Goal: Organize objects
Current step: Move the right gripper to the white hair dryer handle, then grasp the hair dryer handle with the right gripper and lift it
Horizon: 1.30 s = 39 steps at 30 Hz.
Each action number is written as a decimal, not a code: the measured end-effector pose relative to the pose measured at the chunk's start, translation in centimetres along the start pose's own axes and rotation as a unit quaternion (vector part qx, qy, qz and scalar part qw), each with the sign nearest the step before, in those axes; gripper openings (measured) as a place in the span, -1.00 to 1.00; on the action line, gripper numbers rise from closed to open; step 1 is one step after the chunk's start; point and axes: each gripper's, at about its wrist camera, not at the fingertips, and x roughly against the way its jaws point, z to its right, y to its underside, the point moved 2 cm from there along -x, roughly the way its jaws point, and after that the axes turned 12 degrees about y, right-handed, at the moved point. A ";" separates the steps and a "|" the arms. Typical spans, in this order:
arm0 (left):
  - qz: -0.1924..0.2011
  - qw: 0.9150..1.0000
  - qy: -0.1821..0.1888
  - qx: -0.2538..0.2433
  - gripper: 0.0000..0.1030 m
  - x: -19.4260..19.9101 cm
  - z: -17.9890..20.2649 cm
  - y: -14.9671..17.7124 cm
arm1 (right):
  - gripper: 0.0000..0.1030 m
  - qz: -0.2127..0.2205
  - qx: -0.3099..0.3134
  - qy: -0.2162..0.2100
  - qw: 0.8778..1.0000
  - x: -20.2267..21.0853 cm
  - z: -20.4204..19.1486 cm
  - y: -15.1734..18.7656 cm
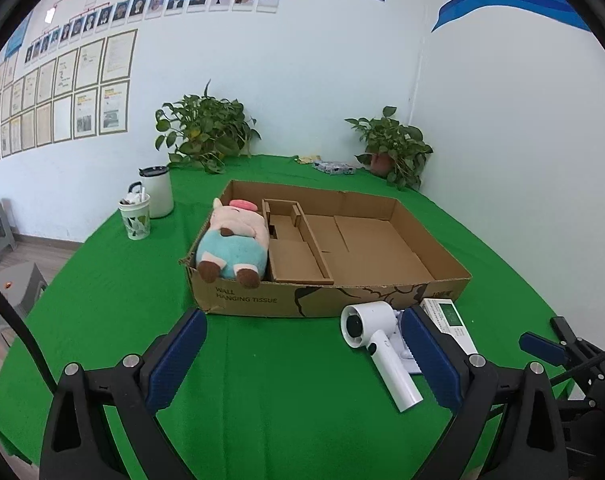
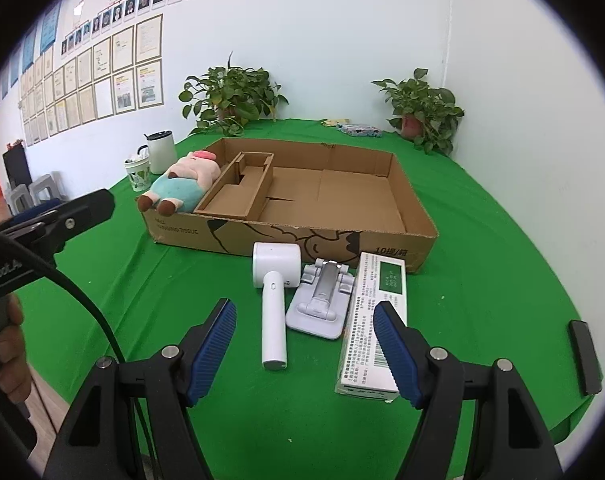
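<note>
Both grippers tilt downward over the green table (image 1: 102,280), jaws wide and empty (left gripper (image 1: 302,356), right gripper (image 2: 306,344)). White hair dryer (image 2: 272,300) lies before the cardboard box (image 2: 294,236).

My 2 grippers, left (image 1: 304,354) and right (image 2: 305,346), are black plastic with ribbed blue pads (image 2: 213,350), silver screws (image 2: 436,353) and a black cable (image 2: 82,300).
</note>
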 end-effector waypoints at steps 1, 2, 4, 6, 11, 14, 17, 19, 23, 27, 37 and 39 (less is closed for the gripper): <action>-0.004 1.000 0.008 0.003 0.91 -0.5 -0.2 -0.2 | 0.37 0.002 0.002 -0.009 1.000 0.1 0.1 0.1; -0.009 1.000 0.015 0.007 0.91 -1.0 -0.5 -0.3 | 0.37 0.006 0.004 -0.020 1.000 0.2 0.2 0.3; -0.021 0.999 0.027 0.016 0.91 -2.2 -0.9 -0.5 | 0.37 0.009 0.008 -0.057 0.998 0.3 0.4 0.7; -0.035 0.999 0.035 0.022 0.91 -3.7 -1.2 -0.4 | 0.37 -0.003 0.013 -0.098 0.995 -0.1 0.5 1.2; -0.089 0.993 0.063 0.034 0.91 -7.6 -1.9 1.0 | 0.37 -0.054 0.023 -0.167 0.984 -1.9 0.1 3.8; -0.123 0.987 0.092 0.056 0.88 -9.8 -2.4 2.2 | 0.37 -0.062 0.032 -0.175 0.982 -3.0 -0.5 4.4; -0.148 0.982 0.095 0.074 0.79 -12.1 -2.9 2.8 | 0.37 -0.074 0.043 -0.174 0.981 -4.6 -1.2 4.0; -0.162 0.977 0.106 0.084 0.73 -13.6 -3.1 3.1 | 0.33 -0.077 0.054 -0.162 0.982 -5.6 -1.8 3.5; -0.179 0.970 0.124 0.110 0.62 -16.0 -3.6 3.2 | -0.06 -0.115 0.065 -0.139 0.981 -8.3 -3.2 3.2; -0.192 0.965 0.131 0.125 0.62 -17.8 -4.5 3.4 | -0.44 -0.148 0.078 -0.114 0.979 -10.4 -4.1 3.7; -0.241 0.935 0.211 0.156 0.52 -19.6 -4.1 5.2 | -0.46 -0.208 0.052 -0.149 0.965 -8.1 -3.8 6.5; -0.255 0.920 0.241 0.174 0.52 -19.9 -3.6 6.1 | -0.24 -0.212 0.047 -0.179 0.960 -6.8 -3.9 7.2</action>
